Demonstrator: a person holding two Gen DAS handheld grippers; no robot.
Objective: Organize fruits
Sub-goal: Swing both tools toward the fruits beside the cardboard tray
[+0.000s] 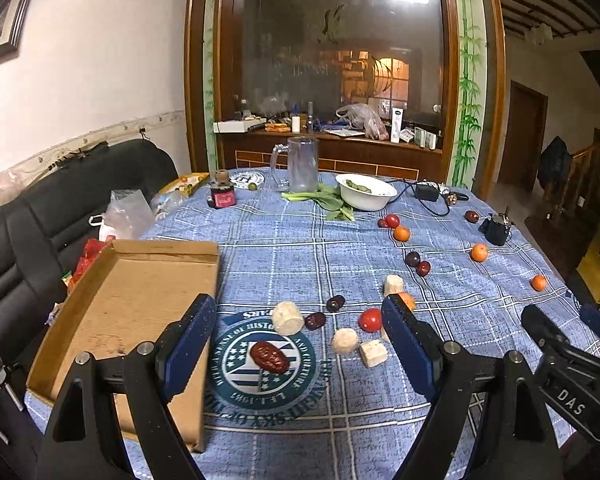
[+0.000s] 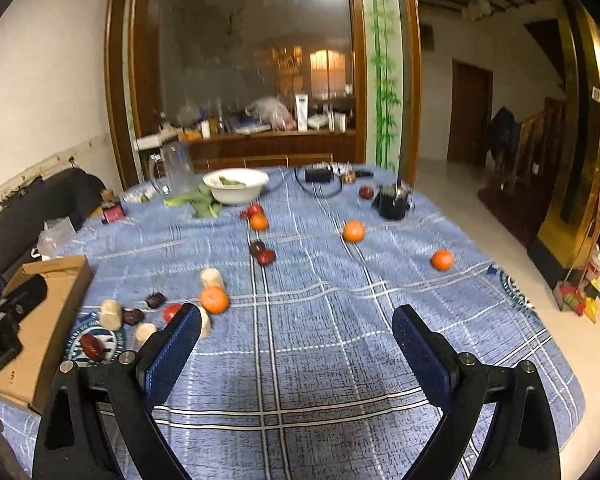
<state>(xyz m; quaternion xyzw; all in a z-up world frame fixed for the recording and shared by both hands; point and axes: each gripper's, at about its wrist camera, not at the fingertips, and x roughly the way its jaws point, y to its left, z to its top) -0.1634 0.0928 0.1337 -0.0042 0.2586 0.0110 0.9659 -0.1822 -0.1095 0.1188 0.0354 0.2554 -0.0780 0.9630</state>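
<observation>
Left gripper (image 1: 300, 344): I hold it released, jaws spread wide, nothing between them, hovering low over the near edge of the desk (image 1: 292, 248).

Red date (image 1: 269, 357): lies on the round printed emblem of the blue checked cloth, directly between my spread jaws and just beside the right wall of the cardboard box (image 1: 132, 300).

Cardboard box: shallow, open, nothing in it that I can see, at the near left corner.

Right gripper (image 2: 296, 334): likewise released and unloaded, over bare cloth near the front edge.

Other fruit: pale cut chunks (image 1: 287, 318), dark dates (image 1: 315, 321) and a tomato (image 1: 370, 319) cluster just beyond the red date; tangerines (image 2: 442, 260) are scattered toward the right edge, well apart.

White bowl (image 1: 366, 192), glass mug (image 1: 302, 164): far edge.

Step in hand, as I judge it: take the red date. I would lower straight down, keep the left finger off the box wall, close across the date's short axis gently, since it looks soft, then lift before swinging left over the box.
</observation>
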